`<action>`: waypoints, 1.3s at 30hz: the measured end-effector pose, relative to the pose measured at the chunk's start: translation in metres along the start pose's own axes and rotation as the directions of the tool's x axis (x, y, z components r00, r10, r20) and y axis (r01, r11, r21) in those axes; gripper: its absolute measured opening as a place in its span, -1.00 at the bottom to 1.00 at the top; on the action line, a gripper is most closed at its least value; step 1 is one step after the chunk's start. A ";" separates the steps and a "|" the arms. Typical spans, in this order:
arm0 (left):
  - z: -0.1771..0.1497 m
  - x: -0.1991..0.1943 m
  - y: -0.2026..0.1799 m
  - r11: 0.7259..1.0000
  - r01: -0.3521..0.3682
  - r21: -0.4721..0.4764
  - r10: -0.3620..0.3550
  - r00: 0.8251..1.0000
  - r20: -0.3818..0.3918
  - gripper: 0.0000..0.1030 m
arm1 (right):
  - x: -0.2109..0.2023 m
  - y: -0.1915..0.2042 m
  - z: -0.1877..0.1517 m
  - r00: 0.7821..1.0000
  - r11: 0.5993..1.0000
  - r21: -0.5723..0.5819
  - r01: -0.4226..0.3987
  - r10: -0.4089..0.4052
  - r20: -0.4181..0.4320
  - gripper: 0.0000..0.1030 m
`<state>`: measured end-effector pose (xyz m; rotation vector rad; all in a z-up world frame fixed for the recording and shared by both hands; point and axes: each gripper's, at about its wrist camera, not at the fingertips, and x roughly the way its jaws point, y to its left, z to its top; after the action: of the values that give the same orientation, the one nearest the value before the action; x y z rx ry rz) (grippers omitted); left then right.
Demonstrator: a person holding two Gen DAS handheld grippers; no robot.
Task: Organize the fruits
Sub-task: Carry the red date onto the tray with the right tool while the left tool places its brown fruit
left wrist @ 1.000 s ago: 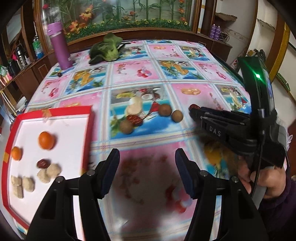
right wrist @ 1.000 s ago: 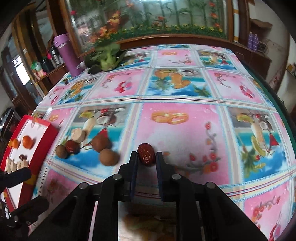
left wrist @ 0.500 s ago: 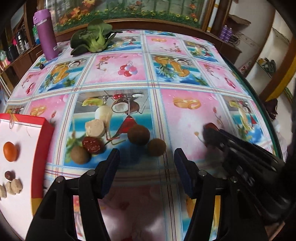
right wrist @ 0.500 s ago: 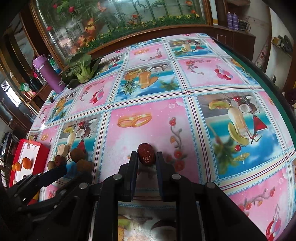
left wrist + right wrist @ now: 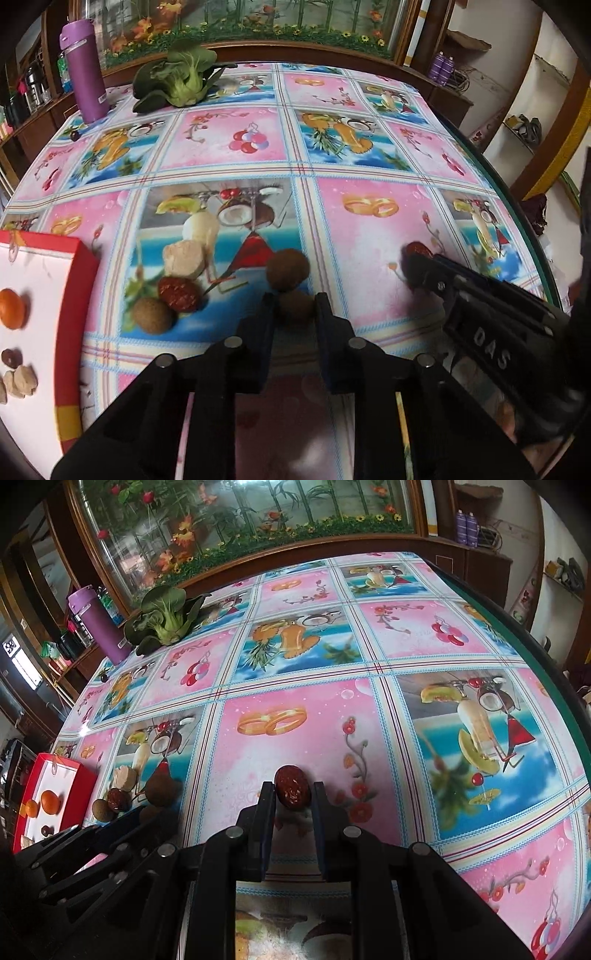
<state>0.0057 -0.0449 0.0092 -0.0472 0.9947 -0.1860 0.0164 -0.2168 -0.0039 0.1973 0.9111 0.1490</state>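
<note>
Pink-and-blue fruit-print tablecloth (image 5: 258, 753), wooden cabinets (image 5: 480, 559) behind

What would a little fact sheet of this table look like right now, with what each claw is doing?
left gripper: closed around a brown fruit on the cloth
right gripper: shut on a red date
loose on cloth: brown fruit, brown fruit, red date, pale chunk
tray: red rim, at the left; holds an orange and small pieces
far edge: purple bottle, green vegetable
</note>
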 end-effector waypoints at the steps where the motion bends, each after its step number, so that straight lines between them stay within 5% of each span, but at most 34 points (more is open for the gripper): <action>1: -0.002 -0.004 0.001 1.000 0.000 0.000 0.000 1.000 0.004 -0.55 | 0.000 0.001 0.000 1.000 1.000 -0.005 0.002 -0.002 0.003 -0.65; 8: -0.032 -0.059 0.023 0.998 -0.062 0.021 0.060 0.995 0.083 -0.55 | -0.001 0.008 -0.005 1.000 0.999 -0.037 0.018 -0.017 0.022 -0.65; 13: -0.059 -0.096 0.051 0.993 -0.116 0.018 0.112 0.984 0.137 -0.55 | -0.023 0.031 -0.015 0.994 0.996 -0.042 -0.075 0.078 0.076 -0.66; 24: -0.103 -0.156 0.154 0.949 -0.284 -0.141 0.309 0.928 0.210 -0.55 | -0.053 0.177 -0.068 0.899 0.874 -0.229 -0.428 0.439 -0.006 -0.66; 29: -0.122 -0.157 0.192 0.920 -0.321 -0.224 0.362 0.916 0.174 -0.55 | -0.046 0.222 -0.086 0.886 0.839 -0.298 -0.456 0.458 -0.068 -0.66; 39: -0.131 -0.144 0.221 0.890 -0.350 -0.291 0.398 0.909 0.122 -0.54 | -0.027 0.271 -0.107 0.896 0.814 -0.377 -0.441 0.420 -0.143 -0.66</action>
<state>-0.1507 0.2034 0.0293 -0.1109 0.8248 0.3057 -0.0973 0.0517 0.0161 0.0124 0.8566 0.7652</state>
